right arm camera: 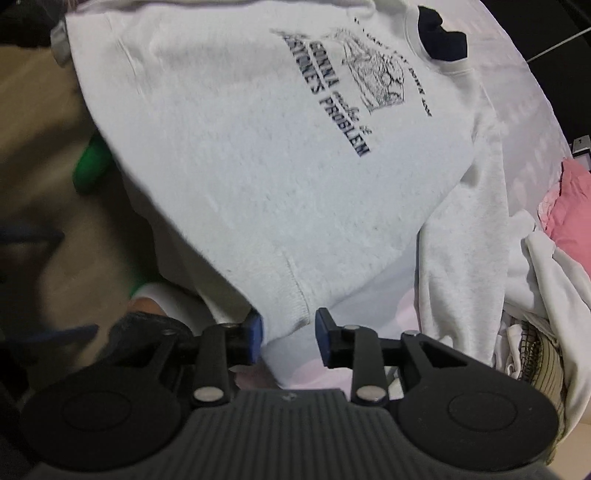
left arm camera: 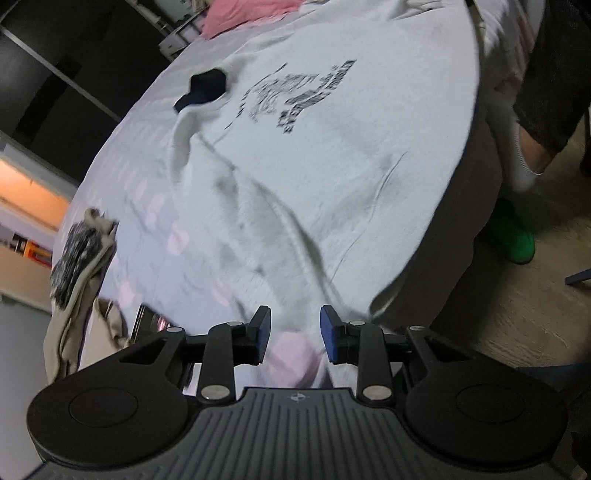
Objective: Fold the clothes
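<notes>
Right gripper point(right arm camera: 289, 338): fingers parted, ribbed hem corner of the white sweatshirt point(right arm camera: 258, 177) lying loose between them. Left gripper point(left arm camera: 294, 338): fingers parted, nothing clasped. Sweatshirt spread on bed point(left arm camera: 147, 192), hem nearest, collar farthest.

Bed point(left arm camera: 140, 155) with pale patterned sheet, white printed sweatshirt point(left arm camera: 332, 155) spread flat, pink garment point(left arm camera: 240, 14), beige garment point(left arm camera: 81, 266) at edge
</notes>
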A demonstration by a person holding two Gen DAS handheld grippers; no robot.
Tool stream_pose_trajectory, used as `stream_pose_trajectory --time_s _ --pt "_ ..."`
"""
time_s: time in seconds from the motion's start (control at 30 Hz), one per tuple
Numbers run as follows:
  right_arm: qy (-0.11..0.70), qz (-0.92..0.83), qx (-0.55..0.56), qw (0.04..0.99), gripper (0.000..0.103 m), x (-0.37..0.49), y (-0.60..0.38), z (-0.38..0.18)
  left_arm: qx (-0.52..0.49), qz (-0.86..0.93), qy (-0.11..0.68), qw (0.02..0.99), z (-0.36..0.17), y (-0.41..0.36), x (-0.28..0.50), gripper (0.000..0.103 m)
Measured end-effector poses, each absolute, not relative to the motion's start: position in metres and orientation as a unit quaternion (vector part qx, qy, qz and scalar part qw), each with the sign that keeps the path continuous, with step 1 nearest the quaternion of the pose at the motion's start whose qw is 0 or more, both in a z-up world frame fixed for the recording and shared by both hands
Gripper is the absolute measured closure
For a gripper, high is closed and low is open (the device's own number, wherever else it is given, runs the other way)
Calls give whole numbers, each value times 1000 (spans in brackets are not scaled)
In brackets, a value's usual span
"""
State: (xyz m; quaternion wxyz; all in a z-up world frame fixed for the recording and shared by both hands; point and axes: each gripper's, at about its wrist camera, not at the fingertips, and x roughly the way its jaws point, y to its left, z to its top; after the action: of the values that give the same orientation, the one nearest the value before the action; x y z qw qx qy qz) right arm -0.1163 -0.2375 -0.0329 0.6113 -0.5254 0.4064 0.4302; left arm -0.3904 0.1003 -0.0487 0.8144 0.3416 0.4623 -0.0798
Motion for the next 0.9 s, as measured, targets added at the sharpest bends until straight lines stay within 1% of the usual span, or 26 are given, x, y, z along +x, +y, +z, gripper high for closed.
stream_pose_trajectory --time_s 0.1,0.27,0.33,0.37,0.4,0.47,0.63,0.67,0.7,0.77,0.9 --pt "402 445 -509 618 69 -116 -234 -19 300 -54 478 824 -52 117 -388 75" --pt "389 485 -469 628 69 -124 -220 4 178 -43 511 840 -67 152 -382 75" --pt "380 499 -466 624 67 -133 -212 6 156 -38 516 841 -74 156 -379 75" --pt "377 505 -467 620 66 -141 -206 6 151 -38 518 841 -77 155 -378 73" --pt "375 512 -470 614 65 -146 -200 3 145 -40 520 841 -81 154 -377 66" --pt "372 523 -475 602 65 -157 -187 -5 143 -47 529 835 -92 151 -375 58" --pt "368 544 -484 578 65 -169 -165 -28 123 -52 557 820 -115 153 -368 58" --pt "368 547 -488 573 65 -172 -162 -33 102 -55 564 818 -118 158 -366 71" --pt "369 548 -490 568 65 -174 -162 -36 80 -58 570 815 -120 163 -365 95" --pt "371 551 -495 561 65 -176 -162 -41 31 -69 572 816 -119 174 -364 96" --pt "372 545 -497 563 65 -173 -165 -45 27 -59 563 824 -97 189 -372 97"
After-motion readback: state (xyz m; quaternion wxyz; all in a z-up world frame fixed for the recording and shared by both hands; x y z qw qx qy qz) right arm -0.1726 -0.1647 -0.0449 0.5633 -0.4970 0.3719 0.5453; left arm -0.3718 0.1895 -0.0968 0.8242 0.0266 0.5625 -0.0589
